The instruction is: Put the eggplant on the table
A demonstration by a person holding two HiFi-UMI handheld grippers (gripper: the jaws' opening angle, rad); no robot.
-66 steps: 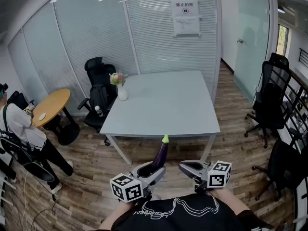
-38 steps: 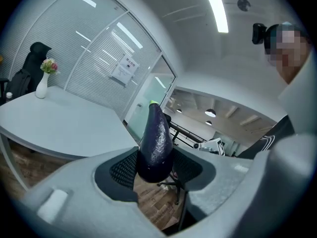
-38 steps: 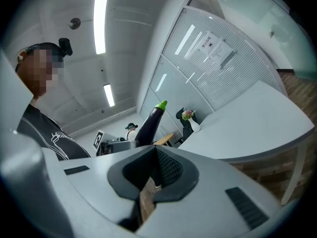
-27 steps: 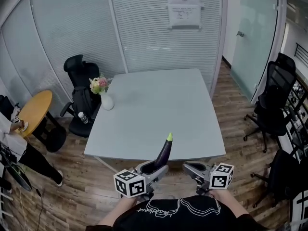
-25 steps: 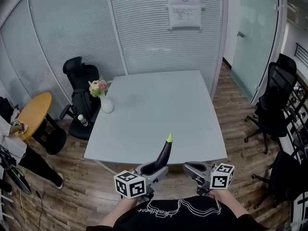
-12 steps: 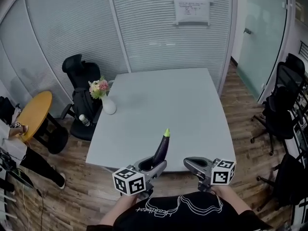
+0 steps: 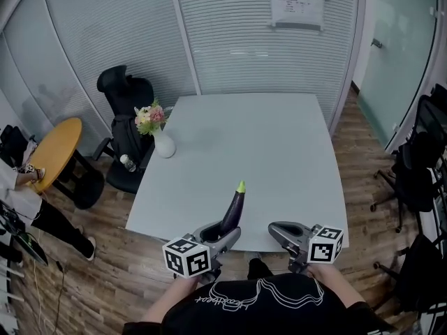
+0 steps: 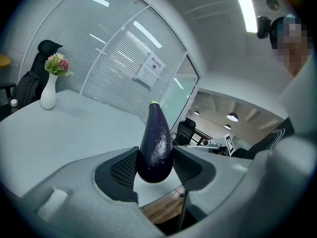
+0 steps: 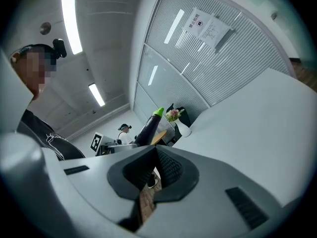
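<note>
A dark purple eggplant (image 7: 233,209) with a green tip stands nearly upright, and my left gripper (image 7: 222,234) is shut on its lower end. In the left gripper view both pads press the eggplant (image 8: 156,143) at its sides. It hangs over the near edge of the pale grey table (image 7: 279,152). My right gripper (image 7: 278,230) is level beside it at the same edge, shut with nothing in it. From the right gripper view the eggplant (image 9: 148,125) shows off to the left, and the right gripper (image 9: 153,170) has its pads together.
A white vase of flowers (image 7: 164,144) stands at the table's left edge. Behind it is a black office chair (image 7: 129,110); a round wooden table (image 7: 56,152) and a person (image 7: 14,187) are at far left. More black chairs (image 7: 419,173) stand at right. Glass walls close the back.
Both grippers have come forward from over the wooden floor to the table's near edge. The eggplant stays upright in the left gripper.
</note>
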